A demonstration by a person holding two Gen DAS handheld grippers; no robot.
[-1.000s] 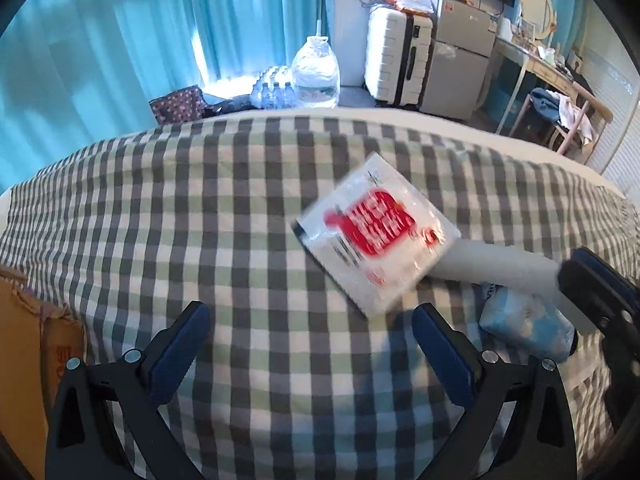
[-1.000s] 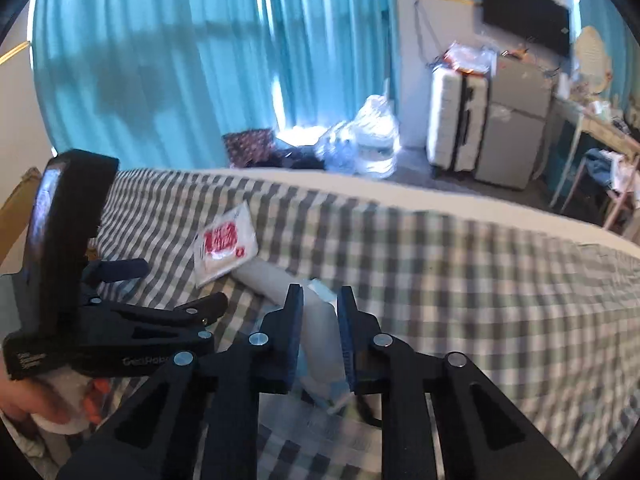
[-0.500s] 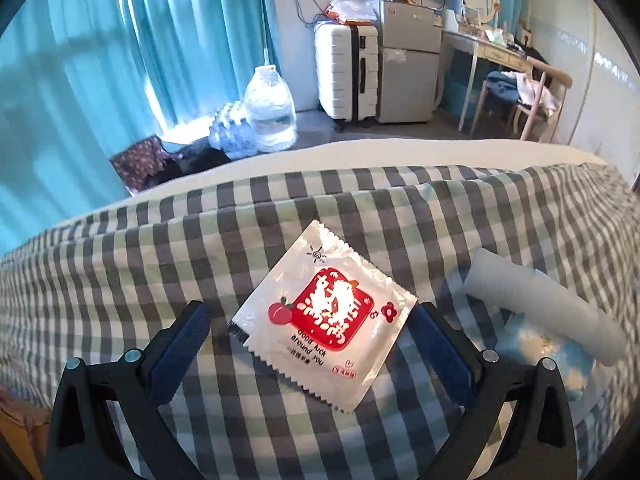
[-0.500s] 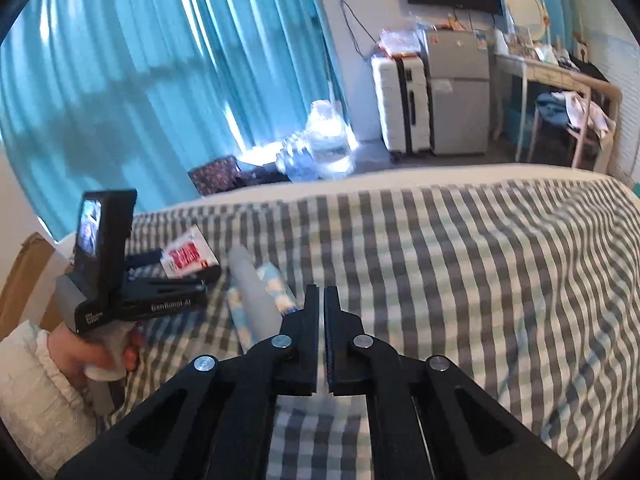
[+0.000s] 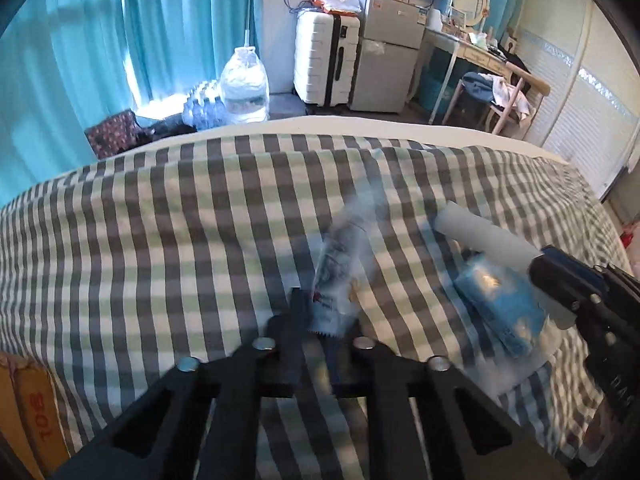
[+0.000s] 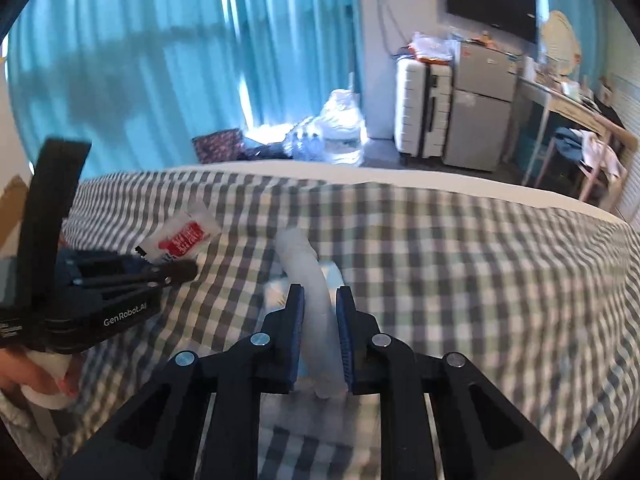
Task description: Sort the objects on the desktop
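Snack packet (image 6: 182,239), white with a red label, is pinched at its near edge by the left gripper (image 6: 176,270), whose jaws are closed on it; it sticks up off the checked bedspread (image 6: 460,260), to the left of the white tube (image 6: 308,276). In the left wrist view the same packet (image 5: 340,276) is blurred, rising from the closed tips. A hand (image 6: 36,376) holds that gripper's handle at the far left. The tube lies on the bedspread and runs back between the fingers of the right gripper (image 6: 320,332); the jaws are opening, with the tube between them. A blue tissue pack (image 5: 500,304) lies under and just right of the tube (image 5: 484,240). Beyond the bed, right of the tube, stand a white suitcase (image 6: 420,108) and a small fridge (image 6: 480,108).
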